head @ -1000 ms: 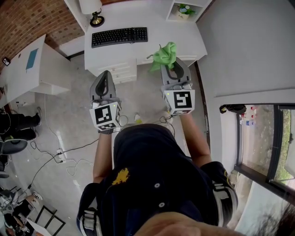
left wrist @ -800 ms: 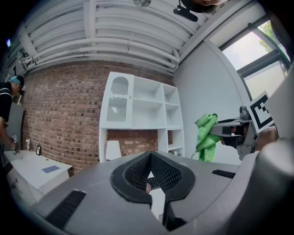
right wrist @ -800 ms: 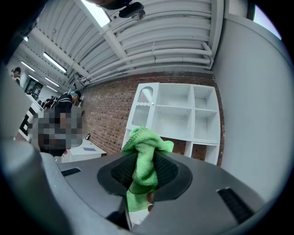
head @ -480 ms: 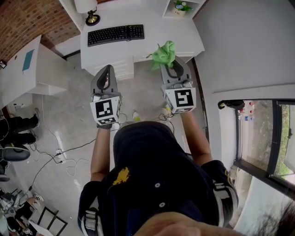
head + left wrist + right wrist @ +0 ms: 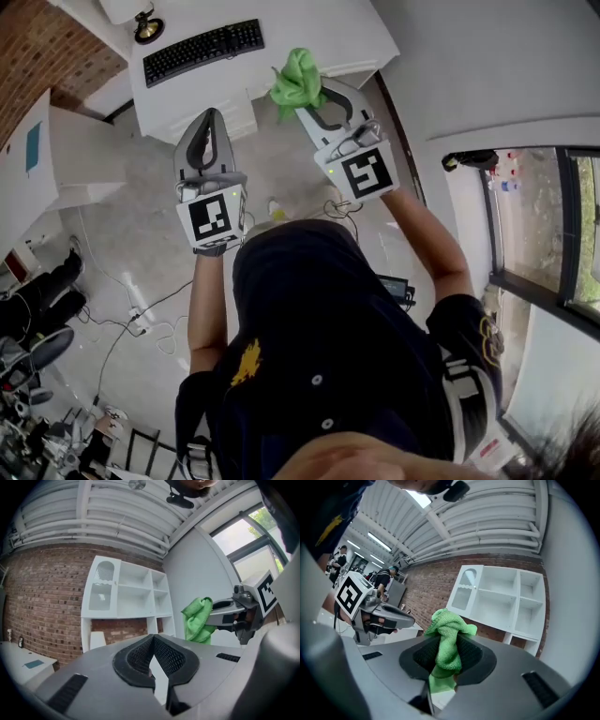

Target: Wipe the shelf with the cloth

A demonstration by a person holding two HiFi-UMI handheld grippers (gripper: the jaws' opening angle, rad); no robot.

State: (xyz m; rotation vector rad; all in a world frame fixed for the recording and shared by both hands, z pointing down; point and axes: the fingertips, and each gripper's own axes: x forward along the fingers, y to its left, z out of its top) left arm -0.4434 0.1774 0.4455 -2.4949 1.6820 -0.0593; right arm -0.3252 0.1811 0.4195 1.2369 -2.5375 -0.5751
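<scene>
Green cloth bunched up and pinched in the right gripper, jaws clamped on its middle, a tuft poking past the tips. White shelf sits at one o'clock beyond it, well apart, against the brick wall. Left gripper, over at the right one's nine o'clock: jaw tips pressed together, nothing between. Head view: keyboard at eleven o'clock on the desk.
</scene>
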